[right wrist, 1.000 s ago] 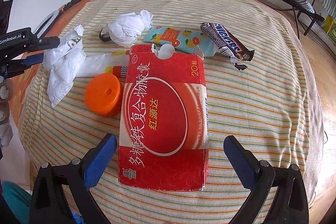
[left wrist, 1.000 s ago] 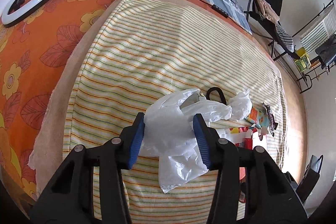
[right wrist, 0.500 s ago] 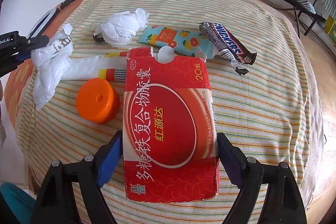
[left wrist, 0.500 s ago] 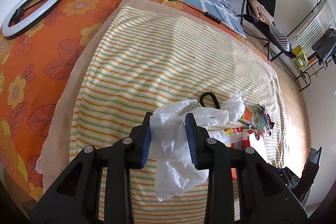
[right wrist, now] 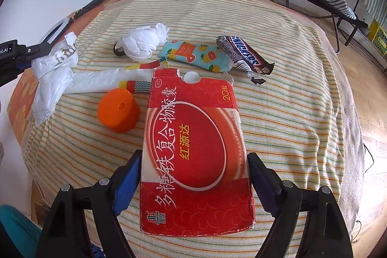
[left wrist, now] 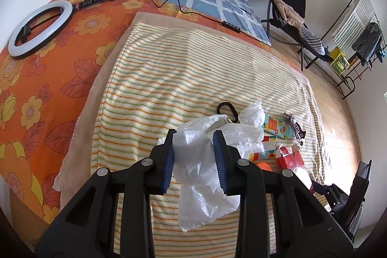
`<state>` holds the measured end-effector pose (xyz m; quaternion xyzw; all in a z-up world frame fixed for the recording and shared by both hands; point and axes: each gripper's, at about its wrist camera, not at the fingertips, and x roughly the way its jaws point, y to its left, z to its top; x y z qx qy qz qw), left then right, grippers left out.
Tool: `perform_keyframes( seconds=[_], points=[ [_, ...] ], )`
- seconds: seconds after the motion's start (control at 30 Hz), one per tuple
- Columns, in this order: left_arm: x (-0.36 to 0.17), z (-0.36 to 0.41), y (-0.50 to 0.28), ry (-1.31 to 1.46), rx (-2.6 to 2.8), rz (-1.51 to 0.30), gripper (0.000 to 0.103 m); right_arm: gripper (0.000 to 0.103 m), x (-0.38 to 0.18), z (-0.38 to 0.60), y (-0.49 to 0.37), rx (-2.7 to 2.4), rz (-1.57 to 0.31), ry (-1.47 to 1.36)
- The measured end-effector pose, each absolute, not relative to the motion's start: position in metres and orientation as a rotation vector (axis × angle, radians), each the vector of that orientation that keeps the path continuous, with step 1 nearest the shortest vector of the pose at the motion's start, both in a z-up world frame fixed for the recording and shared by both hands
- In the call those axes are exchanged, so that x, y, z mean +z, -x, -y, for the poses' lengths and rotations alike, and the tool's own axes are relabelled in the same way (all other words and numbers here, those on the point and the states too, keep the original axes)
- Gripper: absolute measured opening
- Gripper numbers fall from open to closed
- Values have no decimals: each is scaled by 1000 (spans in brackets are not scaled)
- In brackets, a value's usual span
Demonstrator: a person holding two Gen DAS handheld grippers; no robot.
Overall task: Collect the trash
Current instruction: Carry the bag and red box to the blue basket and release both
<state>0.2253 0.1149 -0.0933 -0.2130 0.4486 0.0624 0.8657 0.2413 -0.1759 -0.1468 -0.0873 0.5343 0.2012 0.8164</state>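
Observation:
My left gripper [left wrist: 194, 158] is shut on a white plastic bag [left wrist: 203, 171], which hangs lifted above the striped cloth; the bag also shows at the left in the right wrist view [right wrist: 53, 74]. My right gripper [right wrist: 194, 183] is shut on a flat red medicine box [right wrist: 193, 149], its blue pads against both long sides. Beyond the box lie an orange cap [right wrist: 118, 110], a crumpled white tissue [right wrist: 142, 42], a fruit-print packet [right wrist: 196, 57], a Snickers wrapper [right wrist: 244, 55] and a long white wrapper [right wrist: 108, 81].
The trash lies on a striped cloth [left wrist: 181, 69] over an orange flowered bedspread [left wrist: 29, 88]. A ring light [left wrist: 38, 28] and its cable lie at the far left. A black chair [left wrist: 290, 9] and a rack [left wrist: 350, 40] stand on the floor at right.
My left gripper closed on the plastic bag and lifted it. My right gripper moved forward and closed on the sides of the red box.

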Motion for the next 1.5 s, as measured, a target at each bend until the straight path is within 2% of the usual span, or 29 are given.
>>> perform_keyframes(
  seconds=[0.37,0.9,1.23,1.5],
  points=[
    [-80,-99,-189,422,103,-924,30,85,-137,193,-221,429,-1121,165],
    [-56,-61,-105,397,30,-900,30,85,-78,199,-147,519,-1031,189],
    [-69,-40,-53,415,5,-930,30,85,-75,204,-87,588,-1051,193],
    [-99,-23,-26,420,-7,-996,30,85,-96,202,-46,645,-1117,208]
  ],
)
